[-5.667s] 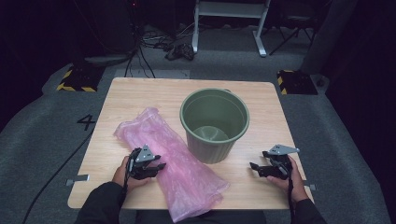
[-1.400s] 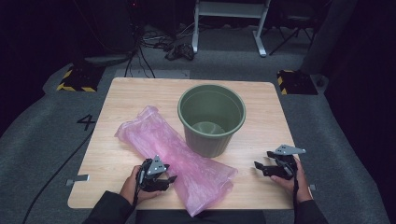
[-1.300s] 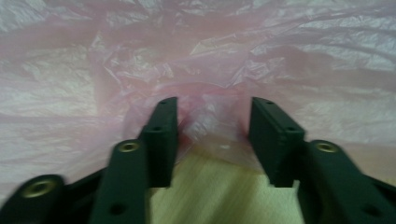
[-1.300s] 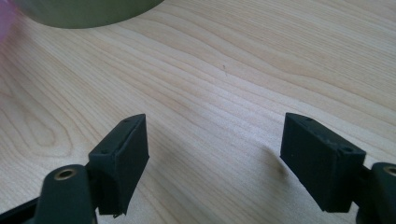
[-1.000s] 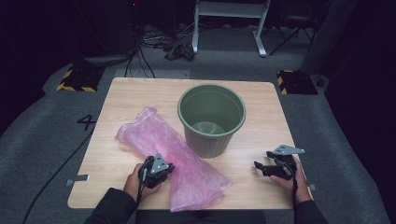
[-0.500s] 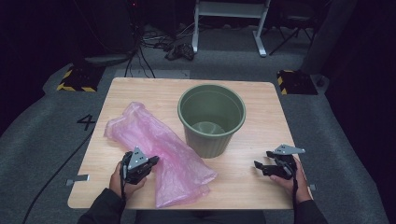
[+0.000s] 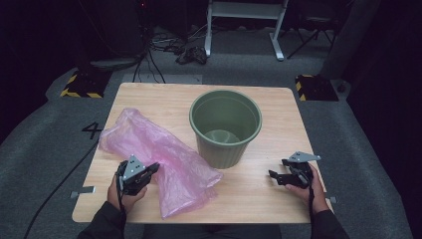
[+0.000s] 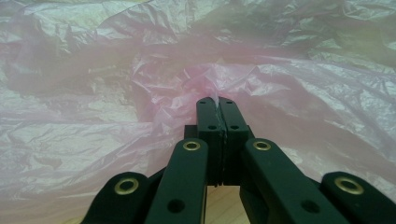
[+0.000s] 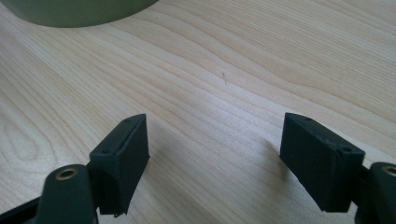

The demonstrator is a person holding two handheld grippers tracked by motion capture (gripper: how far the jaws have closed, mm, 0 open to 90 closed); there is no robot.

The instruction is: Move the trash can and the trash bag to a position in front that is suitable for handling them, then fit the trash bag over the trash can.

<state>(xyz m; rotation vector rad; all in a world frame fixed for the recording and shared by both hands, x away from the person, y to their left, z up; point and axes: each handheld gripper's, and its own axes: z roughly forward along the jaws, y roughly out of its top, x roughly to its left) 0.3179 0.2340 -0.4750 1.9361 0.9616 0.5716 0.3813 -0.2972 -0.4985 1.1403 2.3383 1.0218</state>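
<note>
A crumpled pink plastic bag lies across the left half of the wooden table, its right end touching the base of a green bucket. My left gripper is at the bag's near left side, shut on a fold of the pink plastic bag; in the left gripper view the jaws press together with a thin film between them. My right gripper rests low over bare wood at the table's near right, open, with nothing between its jaws. The bucket's bottom edge shows at that view's upper left.
The bucket stands upright and empty at the table's middle. Bare wood lies between the bucket and my right gripper. Around the table the floor is grey carpet with a cable at the left and a white frame beyond.
My left gripper has pulled the bag leftward and toward the near edge, so the bag has shifted and bunched up on the left. The right gripper has stayed in place and open.
</note>
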